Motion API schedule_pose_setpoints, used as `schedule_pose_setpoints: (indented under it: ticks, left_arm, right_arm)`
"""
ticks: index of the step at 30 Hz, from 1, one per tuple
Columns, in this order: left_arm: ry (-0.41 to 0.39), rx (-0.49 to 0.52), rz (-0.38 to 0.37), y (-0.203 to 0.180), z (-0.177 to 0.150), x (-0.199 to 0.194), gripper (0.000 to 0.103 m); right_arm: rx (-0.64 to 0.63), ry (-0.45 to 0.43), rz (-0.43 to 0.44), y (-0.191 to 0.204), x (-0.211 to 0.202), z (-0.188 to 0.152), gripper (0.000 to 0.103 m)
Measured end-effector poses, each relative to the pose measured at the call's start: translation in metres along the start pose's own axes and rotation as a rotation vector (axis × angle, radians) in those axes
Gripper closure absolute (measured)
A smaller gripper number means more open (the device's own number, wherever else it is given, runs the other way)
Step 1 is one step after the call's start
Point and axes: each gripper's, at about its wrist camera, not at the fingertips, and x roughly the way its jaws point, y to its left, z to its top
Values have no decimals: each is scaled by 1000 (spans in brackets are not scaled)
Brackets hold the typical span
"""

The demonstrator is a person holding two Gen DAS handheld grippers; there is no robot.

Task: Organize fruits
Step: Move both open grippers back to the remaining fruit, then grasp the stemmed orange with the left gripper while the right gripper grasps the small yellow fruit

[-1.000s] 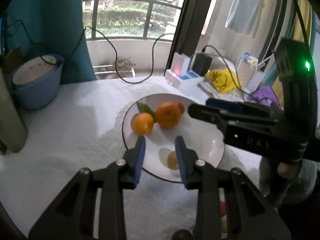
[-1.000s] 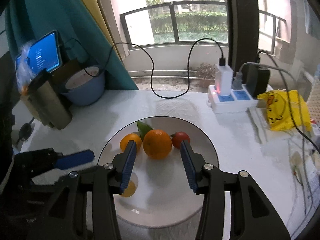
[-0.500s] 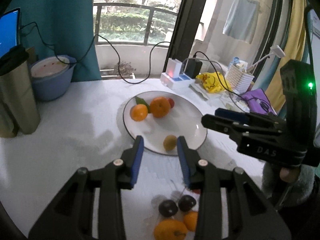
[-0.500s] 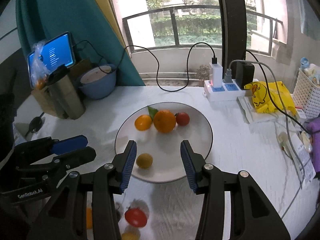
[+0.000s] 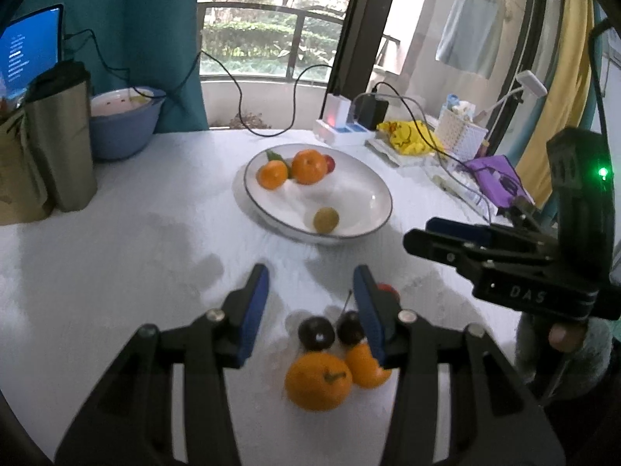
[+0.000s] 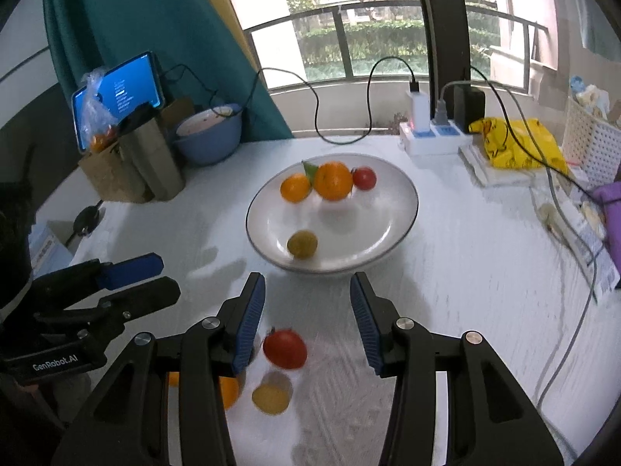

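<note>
A white plate [image 5: 372, 202] [image 6: 399, 209] holds two oranges [image 5: 308, 166] [image 6: 332, 180], a small red fruit [image 6: 364, 178] and a yellow-green fruit [image 5: 326, 219] [image 6: 302, 243]. Loose fruit lies on the table nearer me: an orange [image 5: 318, 380], a second orange [image 5: 365, 365], two dark cherries [image 5: 316, 333], a red tomato [image 6: 285, 348] and a small yellow fruit [image 6: 271, 396]. My left gripper [image 5: 310, 291] is open and empty above the loose fruit. My right gripper [image 6: 307, 301] is open and empty, just short of the plate, above the tomato.
A steel tumbler [image 5: 64, 139], a blue bowl [image 5: 124, 120] and a lit tablet [image 6: 116, 95] stand at the back left. A power strip with cables [image 6: 431, 138], a yellow bag [image 6: 516, 143] and a white basket [image 6: 594, 136] sit at the back right.
Both grippers have pulled back from over the plate toward the near table edge. The loose fruit has come into view under them. Both stay open and empty.
</note>
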Motion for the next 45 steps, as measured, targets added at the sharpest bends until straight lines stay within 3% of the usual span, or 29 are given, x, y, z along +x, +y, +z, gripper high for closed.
schedule_pose_setpoints:
  ticks: [14,27,30,35,45]
  left_arm:
    - [51,11,46,-4,-44,-3,56]
    - [91,26,27,-11,-50,9,56]
    - [95,24,26,-11,-49,9,56]
    - [96,9,18,-7,-51,9,56]
    - [94,-26,-23,0,-53,7,59]
  right_arm:
    - [2,62,56,9,4,-43,55]
    - [-44,120,84,18,11,-64,56]
    - [-41,134,80,17,15,-65,59]
    - [-63,148,81,21,17,-68,76]
    - [-66,128,78,20,12,-62,76]
